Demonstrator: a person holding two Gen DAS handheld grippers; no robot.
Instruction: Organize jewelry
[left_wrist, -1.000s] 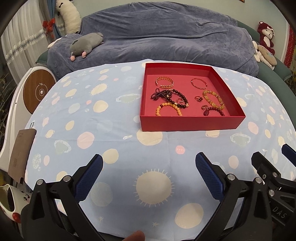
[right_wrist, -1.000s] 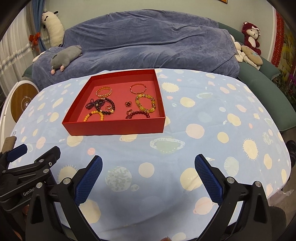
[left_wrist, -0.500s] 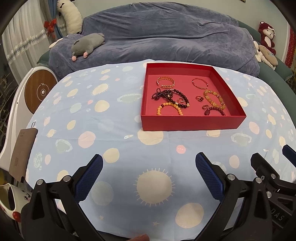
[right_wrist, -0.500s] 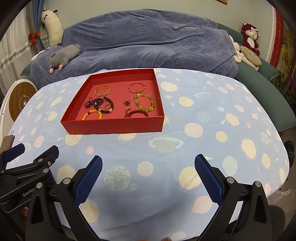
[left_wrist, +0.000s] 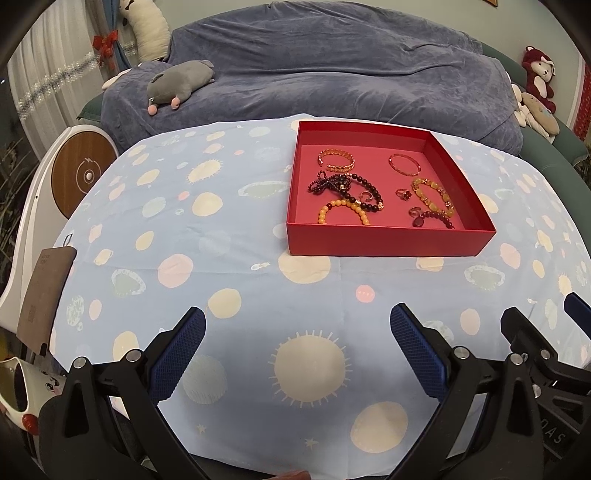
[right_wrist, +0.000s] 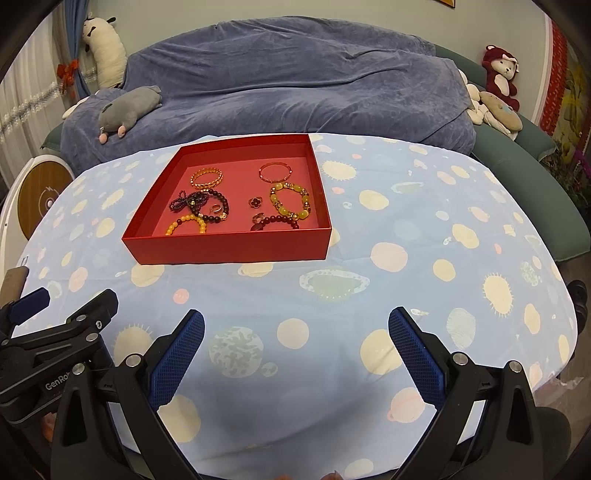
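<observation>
A shallow red box (left_wrist: 384, 242) (right_wrist: 229, 249) sits on the blue patterned tablecloth. Inside lie several pieces: a gold bangle (left_wrist: 337, 159) (right_wrist: 207, 177), a thin red bangle (left_wrist: 404, 164) (right_wrist: 275, 171), a dark bead string (left_wrist: 347, 188) (right_wrist: 199, 203), an orange bead bracelet (left_wrist: 343, 212) (right_wrist: 186, 224), a yellow bead bracelet (left_wrist: 432, 194) (right_wrist: 290, 199), a dark red bracelet (left_wrist: 434, 218) (right_wrist: 277, 220) and small rings (left_wrist: 404, 194) (right_wrist: 255, 201). My left gripper (left_wrist: 297, 350) and right gripper (right_wrist: 295, 350) are both open and empty, held side by side over the near cloth, well short of the box.
The table (left_wrist: 207, 258) is covered by the cloth and ends at a near edge just below the grippers. A sofa under a dark blue blanket (left_wrist: 332, 74) lies behind it with a grey plush (left_wrist: 181, 83). A white and wood round device (left_wrist: 79, 173) stands left.
Both grippers have drawn back and risen slightly, so the box looks a little smaller and farther. Nothing in the box has moved.
</observation>
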